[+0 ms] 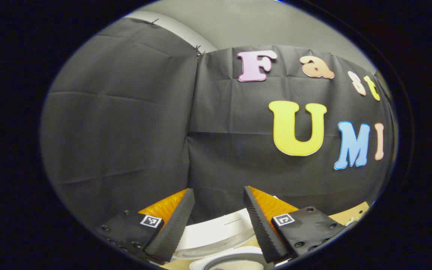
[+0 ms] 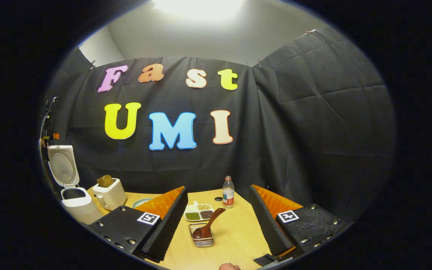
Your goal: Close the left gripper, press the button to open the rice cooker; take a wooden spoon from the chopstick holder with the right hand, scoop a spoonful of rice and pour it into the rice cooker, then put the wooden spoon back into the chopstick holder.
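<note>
Rice cooker [image 2: 74, 198]: recorded at about 9 o'clock in the right gripper view, on the far-left end of the wooden table [image 2: 238, 232], lid [image 2: 63, 165] raised upright, the dark inner pot exposed. In the left gripper view a white rounded body, taken to be the same cooker [image 1: 216, 234], was seen at 6 o'clock between the fingers, with a pale rimmed opening just below it; what lay inside could not be told.

Wooden spoon [image 2: 208, 225]: noted at 6 o'clock in the right gripper view, bowl down in the wire chopstick holder [image 2: 201, 236], handle leaning up toward 1 o'clock. Holder stood upright on the table, between the fingers but touched by neither.

Divided dish [image 2: 199, 212]: placed just behind the holder, toward 12 o'clock, three compartments with green, pale and dark grains.

Bottle [image 2: 228, 192]: upright, at 1 o'clock from the dish, a small dark cap lying on the table just beside it.

Toaster [image 2: 110, 194]: white, just beside the cooker, a brown slice standing in its slot. A plate rim [image 2: 141, 201] was partly seen next to it.

Right gripper [image 2: 218, 221]: fingers spread wide, nothing held.

Left gripper [image 1: 218, 223]: fingers spread wide, nothing held, the view tilted up toward the cloth wall.

A small part of a hand [image 2: 229, 266] was seen at the bottom edge of the right gripper view.
</note>
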Action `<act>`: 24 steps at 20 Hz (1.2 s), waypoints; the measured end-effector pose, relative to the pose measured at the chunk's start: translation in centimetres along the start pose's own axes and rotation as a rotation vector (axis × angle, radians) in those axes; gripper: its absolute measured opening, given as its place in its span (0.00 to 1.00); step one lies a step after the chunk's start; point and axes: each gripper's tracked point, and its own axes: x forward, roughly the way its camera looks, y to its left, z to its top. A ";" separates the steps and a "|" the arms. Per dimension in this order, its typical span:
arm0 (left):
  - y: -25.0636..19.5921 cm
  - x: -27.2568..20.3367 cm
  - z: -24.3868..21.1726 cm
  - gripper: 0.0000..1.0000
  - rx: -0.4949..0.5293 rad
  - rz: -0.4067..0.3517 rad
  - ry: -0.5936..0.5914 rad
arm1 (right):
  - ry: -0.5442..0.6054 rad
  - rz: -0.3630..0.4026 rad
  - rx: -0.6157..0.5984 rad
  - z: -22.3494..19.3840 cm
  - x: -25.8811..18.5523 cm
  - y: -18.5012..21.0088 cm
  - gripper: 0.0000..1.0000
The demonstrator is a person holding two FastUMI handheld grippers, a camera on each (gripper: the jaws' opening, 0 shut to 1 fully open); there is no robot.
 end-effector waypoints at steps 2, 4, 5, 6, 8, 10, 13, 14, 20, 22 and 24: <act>0.5 0.8 -0.8 0.92 0.004 0.017 0.033 | 0.005 -0.012 0.002 -0.1 -0.4 -0.5 0.98; 0.5 1.2 -1.4 0.92 -0.006 0.029 0.066 | 0.007 -0.017 0.001 -0.1 -0.7 -1.0 0.98; 0.3 1.4 -1.8 0.92 -0.012 0.031 0.080 | 0.006 -0.016 -0.002 -0.2 -0.8 -1.1 0.98; 0.4 1.3 -1.9 0.90 -0.002 0.041 0.086 | 0.006 -0.013 -0.008 -0.1 -0.8 -1.1 0.98; 0.4 1.1 -2.6 0.94 0.015 0.035 0.107 | 0.002 -0.001 -0.017 0.0 -0.8 -0.9 0.99; 0.5 0.7 -2.8 0.94 0.005 0.030 0.117 | -0.002 0.017 -0.018 0.1 -0.7 -0.6 0.98; -0.5 -0.5 -2.8 0.95 0.003 0.019 0.124 | -0.004 0.053 -0.012 0.1 -0.1 -0.1 0.98; -0.9 -0.9 -3.0 0.94 0.004 0.016 0.124 | -0.005 0.063 -0.012 0.2 0.0 0.0 0.98; -2.5 -3.4 -3.6 0.94 -0.002 0.004 0.122 | -0.006 0.115 -0.021 0.7 1.2 -0.4 0.99; -3.2 -4.1 -4.1 0.94 -0.004 0.001 0.126 | -0.011 0.130 -0.022 1.0 1.6 -0.6 0.98; -3.9 -4.9 -4.6 0.94 -0.005 -0.001 0.126 | -0.010 0.142 -0.021 1.1 2.1 -1.0 0.99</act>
